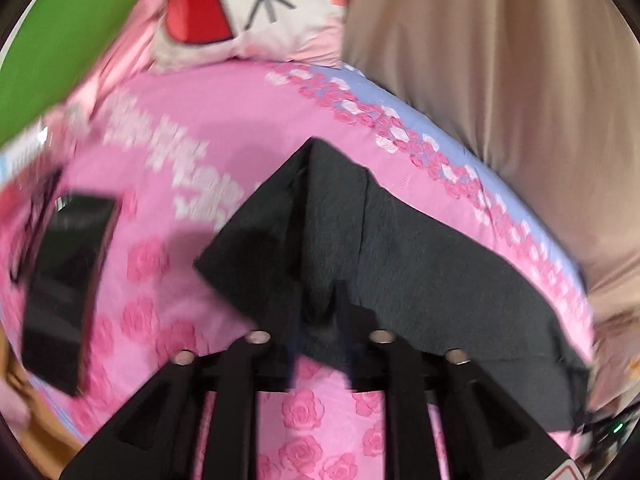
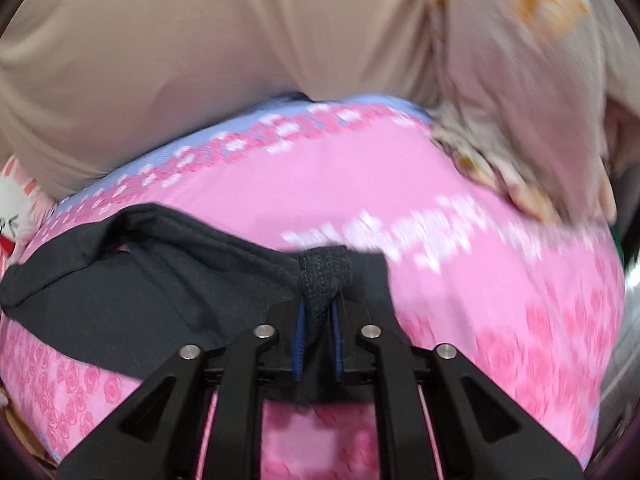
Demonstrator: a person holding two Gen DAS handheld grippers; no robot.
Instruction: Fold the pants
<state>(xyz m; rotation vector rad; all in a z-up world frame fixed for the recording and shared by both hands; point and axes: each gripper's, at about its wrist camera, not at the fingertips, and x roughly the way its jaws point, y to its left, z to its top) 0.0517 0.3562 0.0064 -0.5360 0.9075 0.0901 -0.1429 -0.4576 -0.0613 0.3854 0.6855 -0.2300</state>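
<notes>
Pants clamped by both grippers over pink bedspread

Pants of dark charcoal fabric are seen at centre frame in the left wrist view, folded into a peaked shape and lying on a pink rose-print bedspread. The left gripper sits at lower centre, fingers closed on the near edge of the cloth. In the right wrist view the pants stretch from the left edge to centre, and a bunched hem is pinched between the blue pads of the right gripper. A black phone lies on the bedspread at the left of the frame. A white plush pillow with a red mouth is seen at top centre, a green item at upper left. Beige curtain fills the top of the right view. Motion blur is noted in both views.
</notes>
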